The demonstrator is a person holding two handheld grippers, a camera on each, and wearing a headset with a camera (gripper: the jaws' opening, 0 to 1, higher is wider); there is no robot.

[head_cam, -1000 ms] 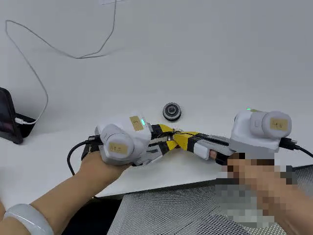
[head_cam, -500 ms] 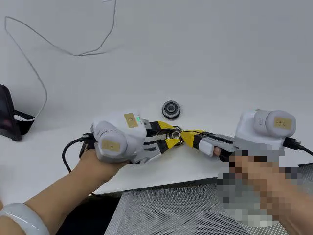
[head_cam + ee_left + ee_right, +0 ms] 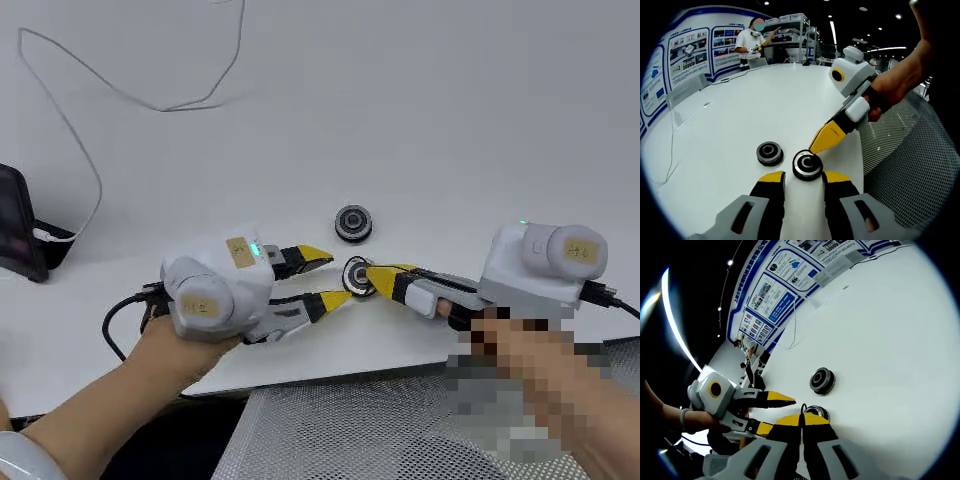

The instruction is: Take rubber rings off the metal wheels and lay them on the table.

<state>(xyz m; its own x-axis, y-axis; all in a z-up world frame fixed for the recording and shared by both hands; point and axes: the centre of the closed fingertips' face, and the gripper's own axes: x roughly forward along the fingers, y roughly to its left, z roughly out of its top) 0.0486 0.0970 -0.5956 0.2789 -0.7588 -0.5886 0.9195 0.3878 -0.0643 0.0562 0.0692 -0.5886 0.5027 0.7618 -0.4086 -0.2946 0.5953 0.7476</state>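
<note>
Found the left gripper (image 3: 330, 277) (image 3: 803, 177) with its yellow-tipped jaws spread apart, the tips just short of the near wheel (image 3: 355, 277) (image 3: 807, 164) (image 3: 817, 412). Found the right gripper (image 3: 372, 271) (image 3: 801, 422) with jaws pressed together, the joined tip touching that wheel's rim on the side away from the left gripper. Could not tell whether any rubber was pinched. Saw a round metal wheel with a bright silver hub, a dark centre hole and a black rubber ring (image 3: 794, 165) around the rim. Noted the hub face turned toward the left gripper, the axle line running roughly along those jaws. Could not tell whether it rested on the table (image 3: 450, 120) or hung lifted. Placed it just in front of the far wheel (image 3: 352, 222) (image 3: 770, 152) (image 3: 821, 380), toward the person, near but apart.
</note>
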